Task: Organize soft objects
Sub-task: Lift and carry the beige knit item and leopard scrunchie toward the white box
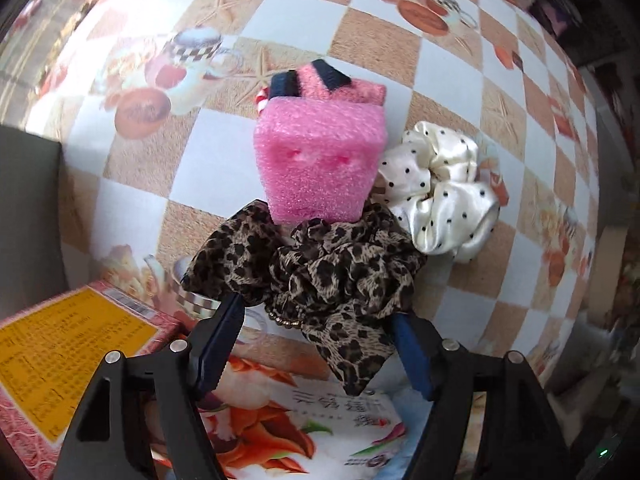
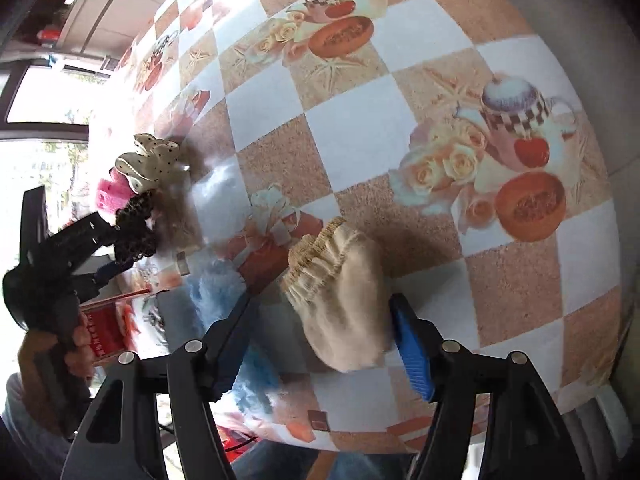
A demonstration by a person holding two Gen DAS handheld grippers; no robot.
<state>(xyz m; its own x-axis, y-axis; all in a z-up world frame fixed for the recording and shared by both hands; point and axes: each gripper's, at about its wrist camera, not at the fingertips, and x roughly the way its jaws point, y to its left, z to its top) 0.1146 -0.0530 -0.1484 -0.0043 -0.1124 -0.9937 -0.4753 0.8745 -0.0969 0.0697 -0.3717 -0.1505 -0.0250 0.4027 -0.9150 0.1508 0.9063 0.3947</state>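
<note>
In the left wrist view a leopard-print scrunchie lies on the chequered tablecloth. My left gripper stands open around its near part, pads apart from the cloth. Behind it stands a pink foam block, and behind that a pink fuzzy piece with dark blue straps. A cream polka-dot scrunchie sits to the right. In the right wrist view a beige fabric mitten with a ribbed cuff lies between the open jaws of my right gripper. A blue fluffy item lies under its left finger.
A red and yellow box sits at lower left beside a printed packet. In the right wrist view a hand holds the left gripper at far left. The table's edge runs close below.
</note>
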